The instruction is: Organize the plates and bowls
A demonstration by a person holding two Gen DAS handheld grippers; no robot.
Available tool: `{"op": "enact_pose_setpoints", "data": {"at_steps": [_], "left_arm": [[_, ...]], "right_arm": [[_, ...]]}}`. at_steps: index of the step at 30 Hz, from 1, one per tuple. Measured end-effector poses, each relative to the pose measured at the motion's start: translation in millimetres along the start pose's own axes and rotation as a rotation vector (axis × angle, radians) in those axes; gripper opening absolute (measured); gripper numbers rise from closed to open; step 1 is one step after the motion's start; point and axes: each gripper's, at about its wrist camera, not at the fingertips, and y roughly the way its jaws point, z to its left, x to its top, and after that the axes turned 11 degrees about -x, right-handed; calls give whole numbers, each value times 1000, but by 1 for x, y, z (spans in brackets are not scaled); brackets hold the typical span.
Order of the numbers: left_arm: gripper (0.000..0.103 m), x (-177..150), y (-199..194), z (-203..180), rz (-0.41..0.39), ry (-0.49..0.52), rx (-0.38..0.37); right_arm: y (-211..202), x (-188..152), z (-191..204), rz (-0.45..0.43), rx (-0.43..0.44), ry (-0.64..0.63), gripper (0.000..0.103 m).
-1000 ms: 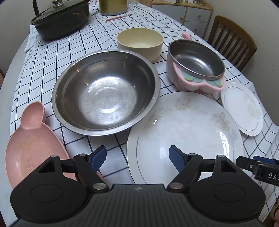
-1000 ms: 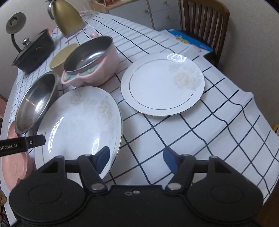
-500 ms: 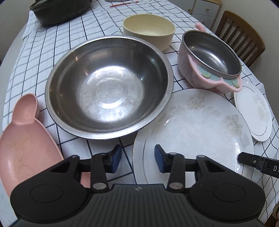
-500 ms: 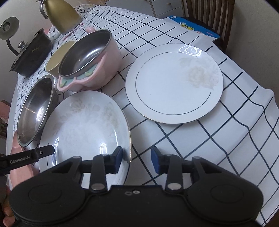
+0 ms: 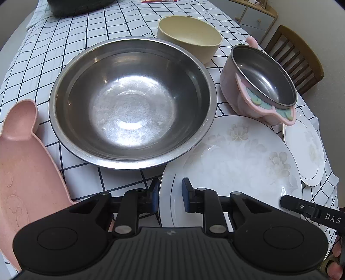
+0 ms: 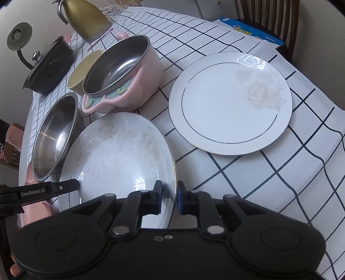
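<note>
Both grippers, left (image 5: 170,195) and right (image 6: 169,197), have just been closing and now pinch opposite rims of the white floral deep plate (image 5: 235,159) at the checked tablecloth's (image 5: 71,49) near edge; beyond lies the large steel bowl (image 5: 131,103).

A wooden chair (image 5: 298,64) stands by the checked tablecloth (image 6: 269,183); pale drawers (image 5: 256,16) behind; off-white walls.
</note>
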Motion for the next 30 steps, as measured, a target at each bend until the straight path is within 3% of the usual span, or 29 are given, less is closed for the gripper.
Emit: {"op": "enact_pose_setpoints", "data": {"at_steps": [30], "left_arm": [[19, -48, -16, -10, 22, 17, -50]], "right_arm": [[-25, -36, -27, 58, 44, -16, 11]]}}
